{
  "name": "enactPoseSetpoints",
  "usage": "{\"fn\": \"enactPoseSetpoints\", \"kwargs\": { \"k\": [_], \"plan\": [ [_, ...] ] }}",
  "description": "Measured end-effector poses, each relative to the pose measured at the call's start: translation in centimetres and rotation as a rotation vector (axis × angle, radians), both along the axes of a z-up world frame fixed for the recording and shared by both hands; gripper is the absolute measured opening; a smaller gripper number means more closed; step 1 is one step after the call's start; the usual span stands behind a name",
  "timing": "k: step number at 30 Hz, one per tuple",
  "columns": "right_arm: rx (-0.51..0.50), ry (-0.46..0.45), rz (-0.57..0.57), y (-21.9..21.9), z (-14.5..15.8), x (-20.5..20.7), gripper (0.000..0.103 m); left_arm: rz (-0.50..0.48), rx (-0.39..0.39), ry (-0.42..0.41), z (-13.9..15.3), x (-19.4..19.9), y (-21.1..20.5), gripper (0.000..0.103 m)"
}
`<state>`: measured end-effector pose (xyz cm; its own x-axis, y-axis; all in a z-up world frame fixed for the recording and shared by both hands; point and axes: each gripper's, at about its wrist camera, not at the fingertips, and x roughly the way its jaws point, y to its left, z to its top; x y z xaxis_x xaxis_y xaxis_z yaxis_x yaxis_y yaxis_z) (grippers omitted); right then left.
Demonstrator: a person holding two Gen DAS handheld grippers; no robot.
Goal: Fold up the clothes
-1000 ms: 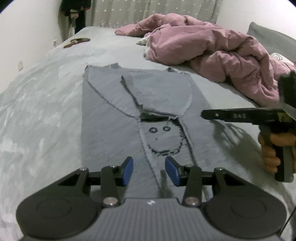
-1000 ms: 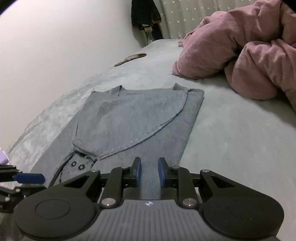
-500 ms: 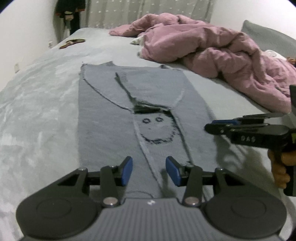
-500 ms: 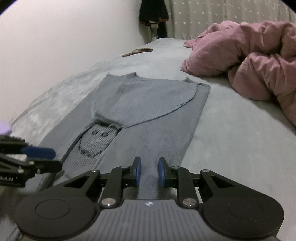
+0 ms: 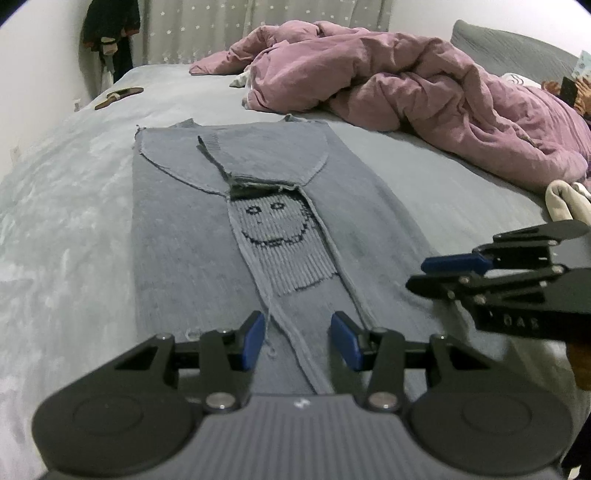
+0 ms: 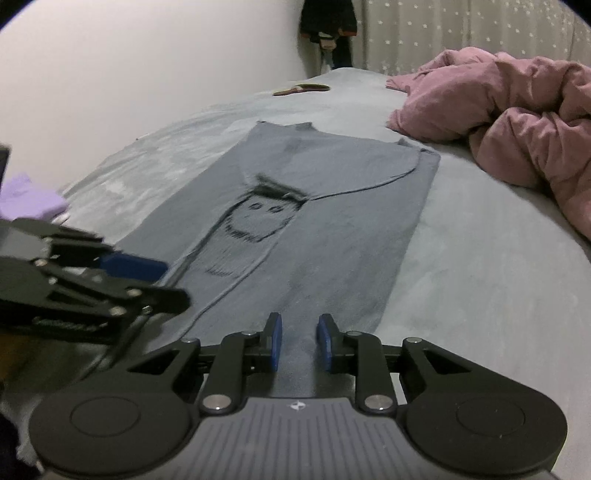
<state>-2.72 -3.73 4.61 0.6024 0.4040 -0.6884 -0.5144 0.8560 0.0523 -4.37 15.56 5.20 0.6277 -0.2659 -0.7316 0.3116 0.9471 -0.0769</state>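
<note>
A grey knit sweater [image 5: 184, 240] lies flat on the bed, both sleeves folded in over the chest above a stitched smiley face [image 5: 275, 229]. My left gripper [image 5: 297, 332] hovers over the sweater's near hem, open, with only cloth below its pads. The right gripper [image 5: 417, 275] shows at the right edge of that view, over the sweater's right border. In the right wrist view the sweater [image 6: 351, 221] stretches ahead; my right gripper [image 6: 298, 338] has a narrow gap, its jaws opening with nothing between them. The left gripper [image 6: 173, 282] sits at the left there.
A crumpled pink duvet [image 5: 406, 88] fills the bed's far right. A flat brown object [image 5: 118, 96] lies at the far left by the wall. A white bundle [image 5: 565, 199] sits at the right, a purple cloth [image 6: 29, 199] at the left edge. Dark clothes [image 5: 110, 33] hang in the corner.
The right gripper has swung left, from beside the sweater's right edge to over its near hem, closer to the left gripper. The left gripper has shifted a little along the hem.
</note>
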Motion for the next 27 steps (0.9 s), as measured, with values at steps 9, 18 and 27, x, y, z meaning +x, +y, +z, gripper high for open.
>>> {"fn": "enactPoseSetpoints", "kwargs": {
  "k": [9,18,27],
  "plan": [
    [-0.023,-0.030,0.077,2.3,0.0,-4.8,0.024,0.003,0.008,-0.005,0.0,-1.2,0.2,0.042],
    [-0.016,-0.059,0.142,4.3,-0.5,-8.6,0.024,0.016,0.013,-0.007,-0.1,-2.0,0.5,0.042],
    [0.004,-0.063,0.153,4.9,-1.1,-10.1,0.024,0.032,0.029,-0.021,-0.2,-3.3,0.4,0.043]
  ]
}}
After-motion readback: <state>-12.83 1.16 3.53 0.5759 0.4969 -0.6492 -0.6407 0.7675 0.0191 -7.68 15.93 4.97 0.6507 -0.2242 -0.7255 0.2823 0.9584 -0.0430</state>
